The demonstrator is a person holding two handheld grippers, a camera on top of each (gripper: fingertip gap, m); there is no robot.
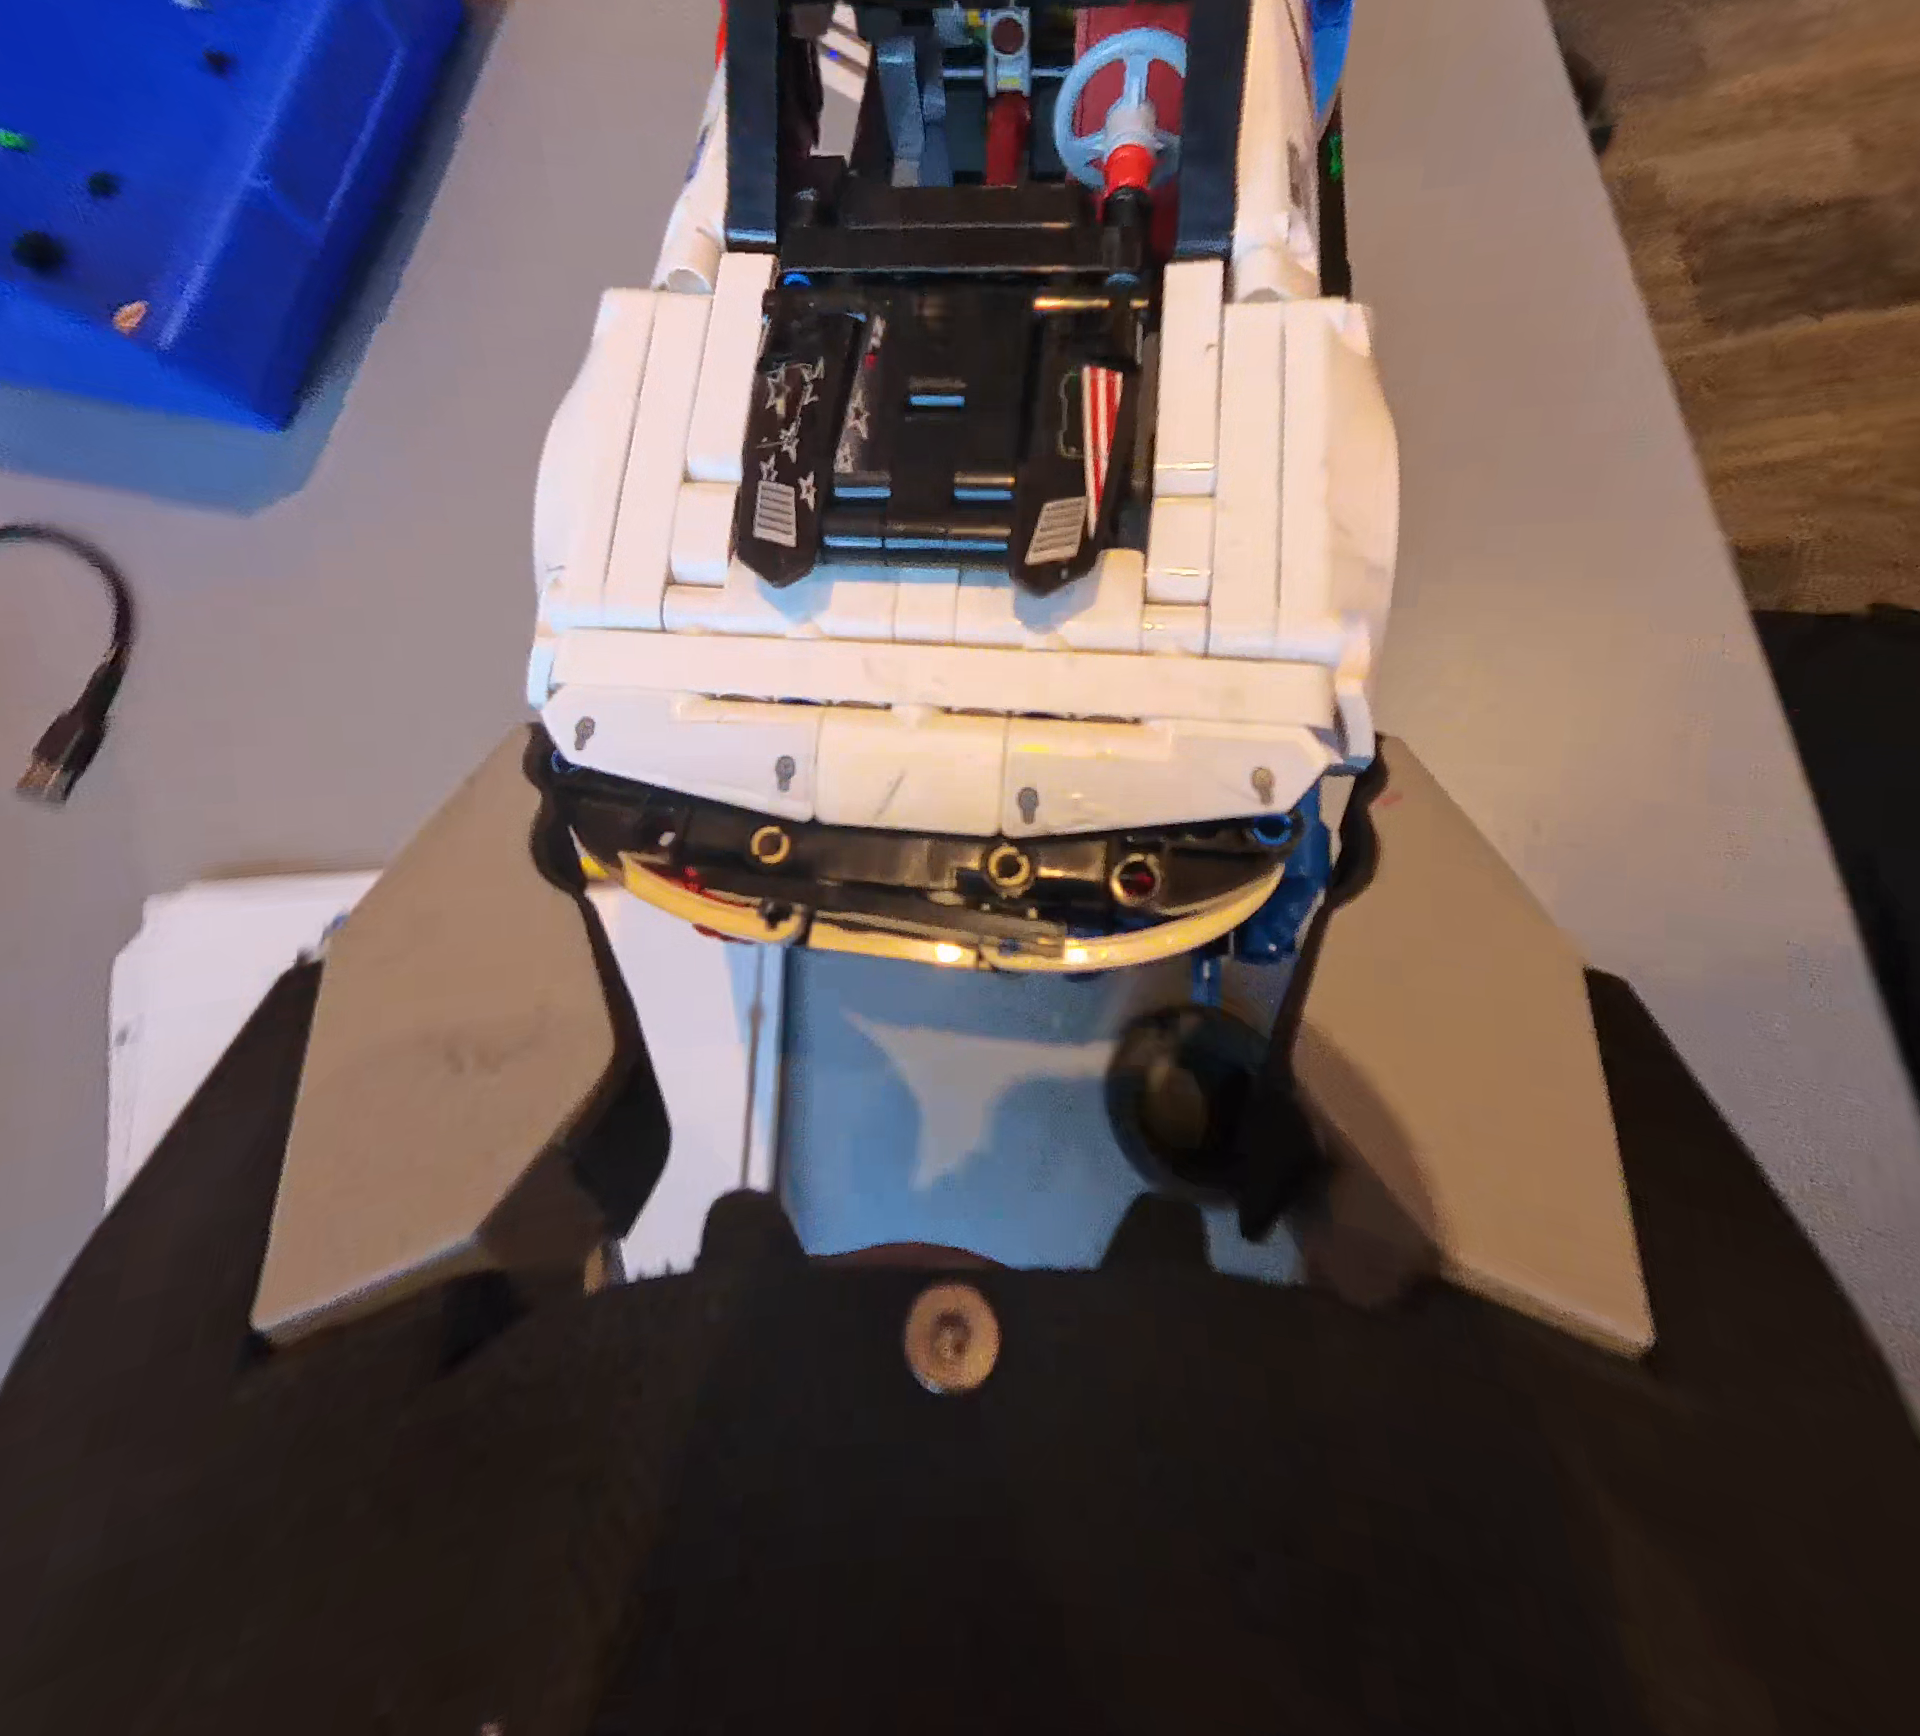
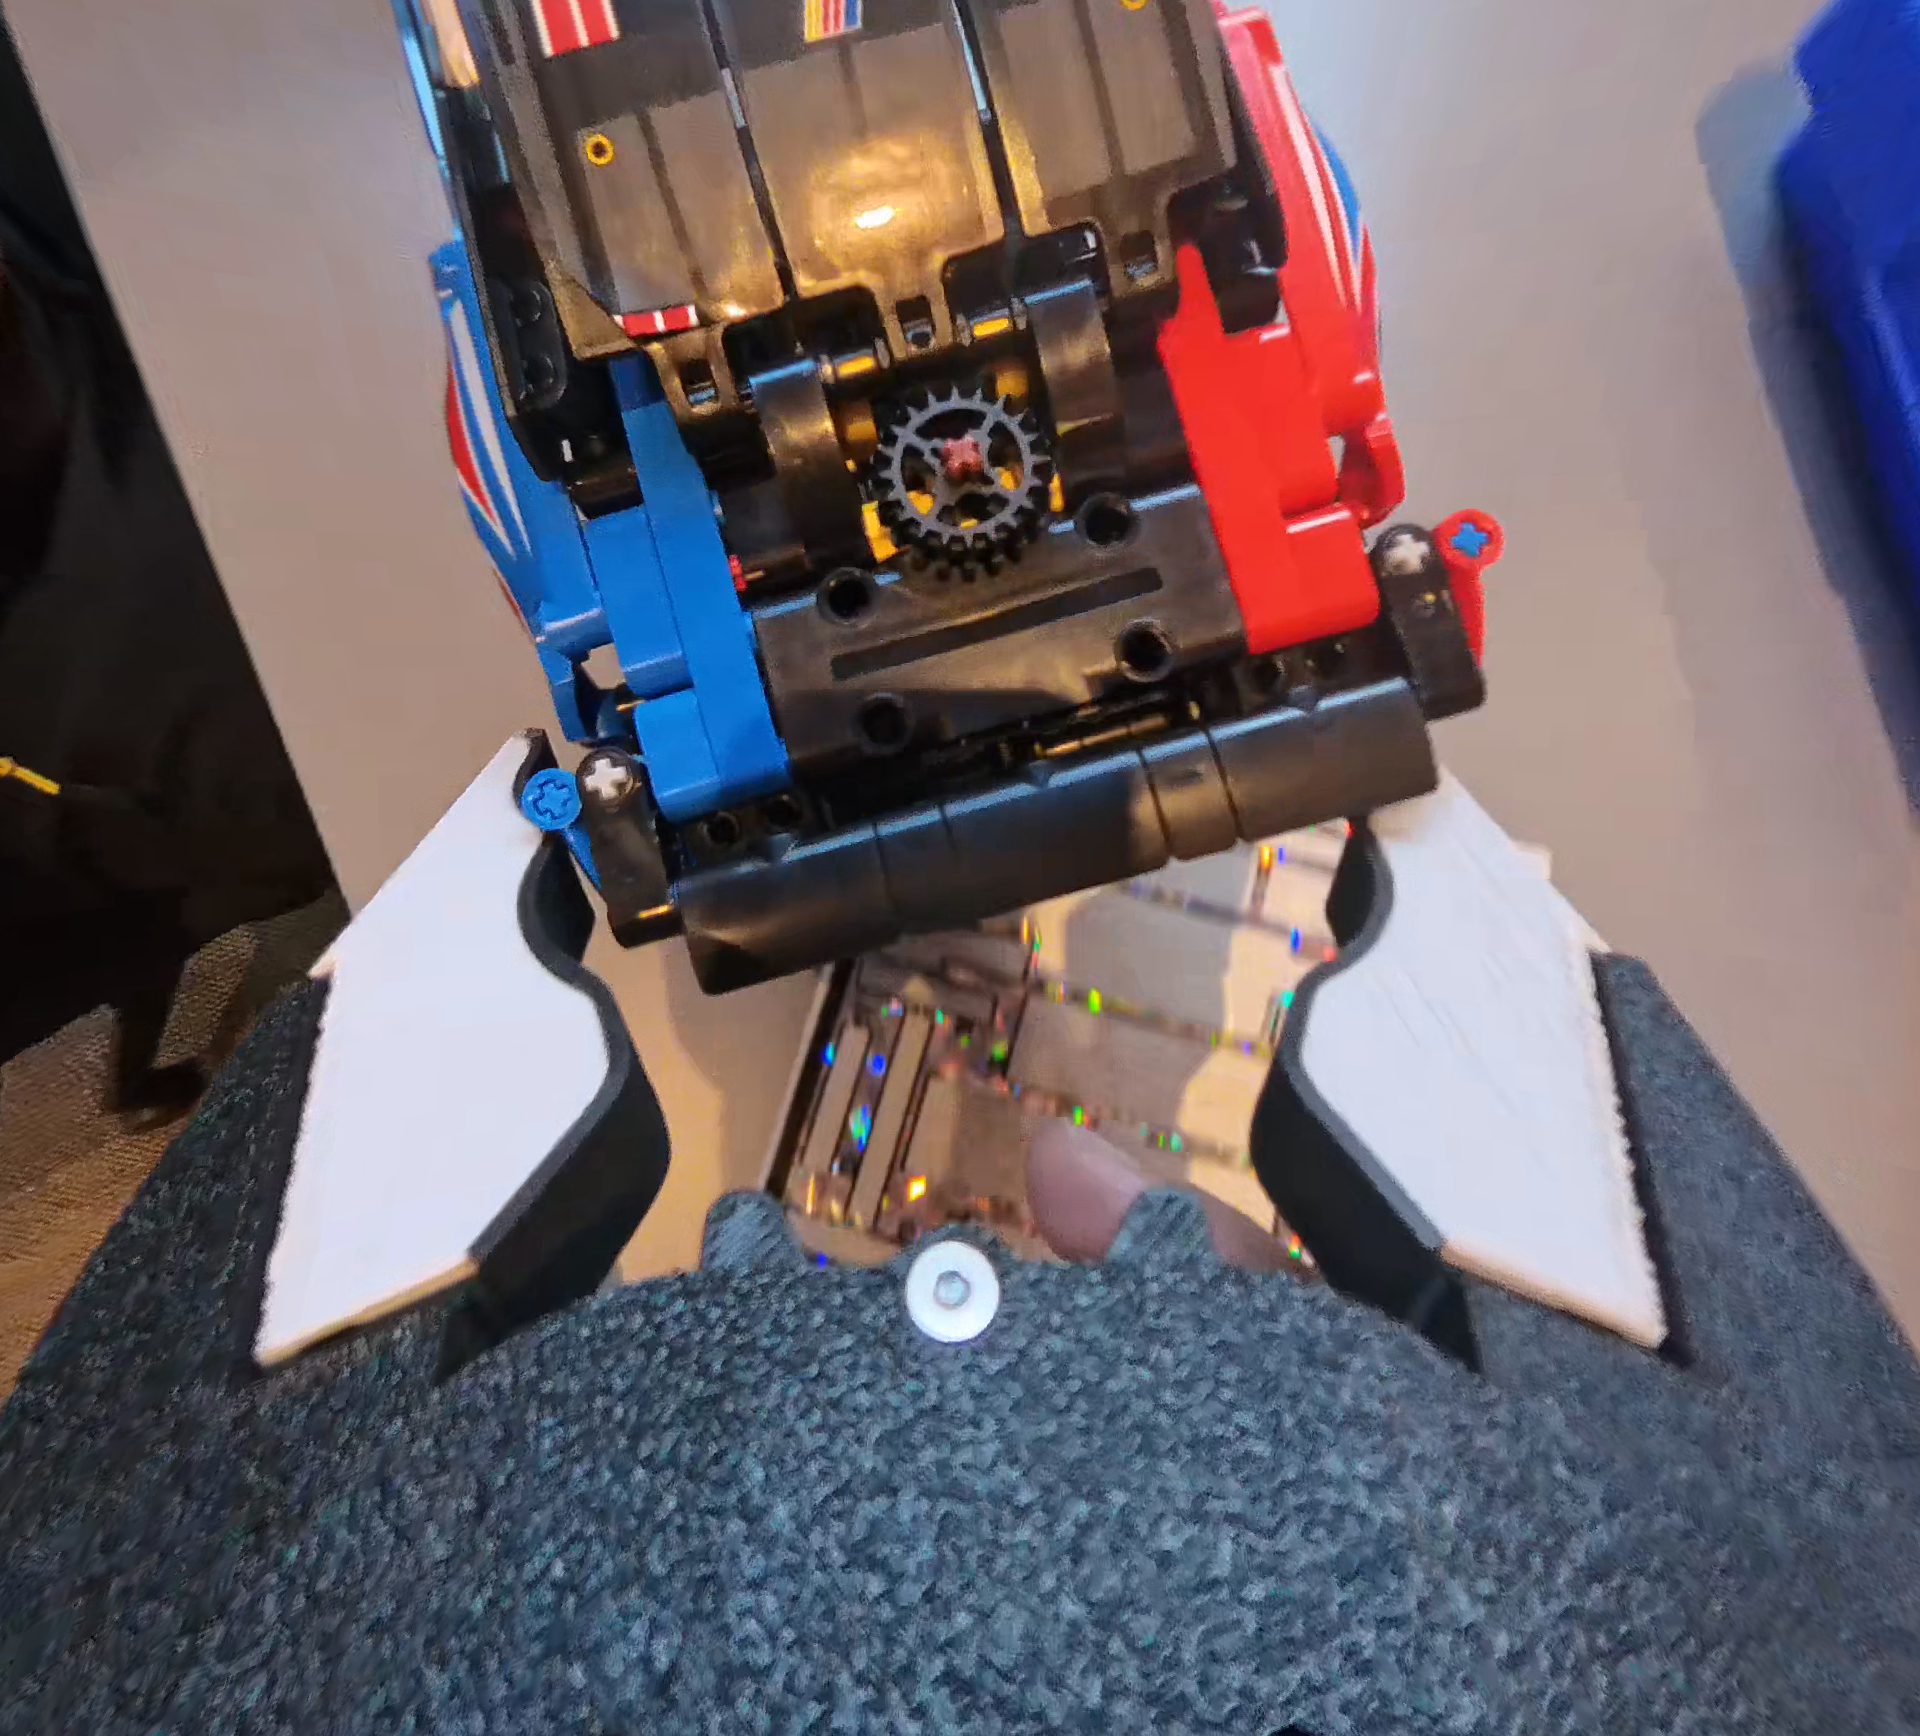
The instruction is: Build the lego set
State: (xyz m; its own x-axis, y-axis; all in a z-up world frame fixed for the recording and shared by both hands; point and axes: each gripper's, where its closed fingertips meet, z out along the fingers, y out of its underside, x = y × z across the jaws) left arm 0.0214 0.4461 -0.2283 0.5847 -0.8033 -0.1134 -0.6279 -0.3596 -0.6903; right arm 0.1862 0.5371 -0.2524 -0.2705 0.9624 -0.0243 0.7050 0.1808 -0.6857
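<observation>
A lego race car [image 1: 956, 460] with a white nose, black hood panels and a light blue steering wheel [image 1: 1122, 97] fills the left wrist view. My left gripper [image 1: 951, 813] is shut on the car's front bumper, one finger on each side. In the right wrist view the car's black rear [image 2: 883, 232] shows blue and red side panels and a black gear [image 2: 961, 481]. My right gripper [image 2: 945, 845] is shut on the black rear bar, so the car is held at both ends over the grey table [image 1: 1558, 543].
A blue parts bin [image 1: 208, 128] with several small pieces stands at the left, and shows at the right in the right wrist view [image 2: 1860, 232]. A black cable [image 1: 83, 678] lies beside it. Under the car lie a booklet [image 1: 208, 1011] and a loose black wheel [image 1: 1184, 1094]. The table's edge and floor [image 1: 1766, 232] lie to the right.
</observation>
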